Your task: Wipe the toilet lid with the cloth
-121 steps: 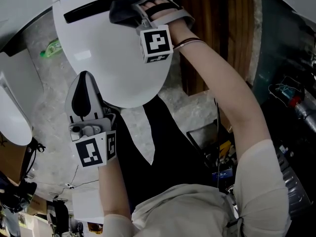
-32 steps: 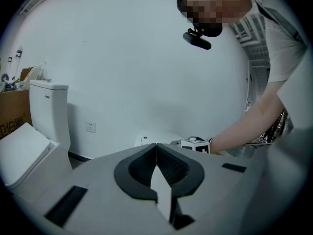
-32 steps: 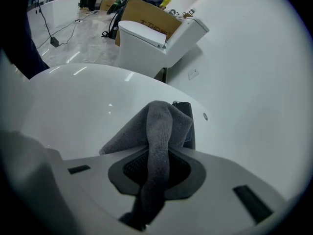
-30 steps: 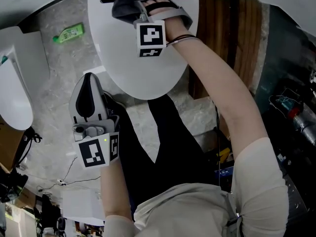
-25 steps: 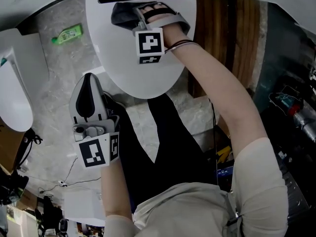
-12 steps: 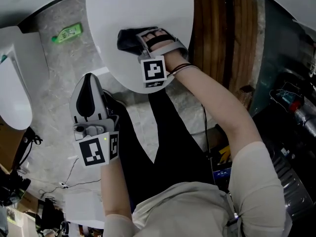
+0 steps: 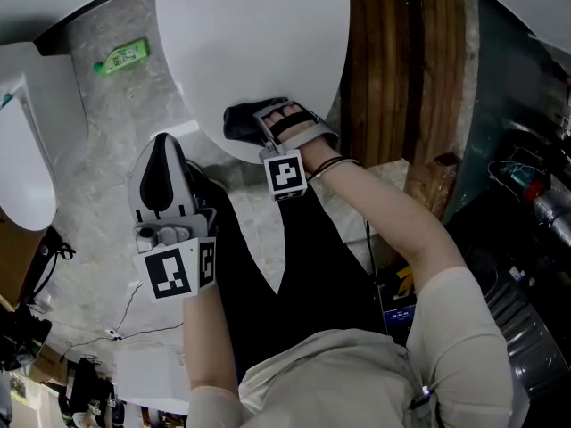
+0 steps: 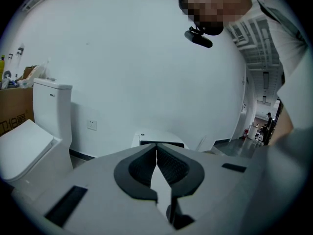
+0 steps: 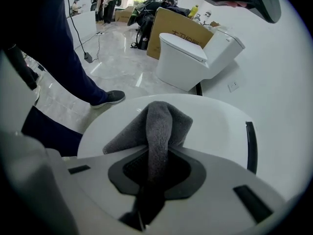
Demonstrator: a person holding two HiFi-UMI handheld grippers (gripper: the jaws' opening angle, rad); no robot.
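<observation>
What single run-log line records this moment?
right gripper: shut on cloth | cloth: on toilet lid, near end | left gripper: shut, empty

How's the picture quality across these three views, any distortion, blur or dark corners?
Head view: sharp, toilet lid bright, right side dim. Left gripper view: fisheye bending, black corners, a mosaic patch on top. Right gripper view: same bending, cloth in focus.

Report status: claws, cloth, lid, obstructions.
Right claw shut on dark grey fuzzy cloth, at near edge of white oval toilet lid. Left claw shut, empty, off the lid. Nothing blocking.
</observation>
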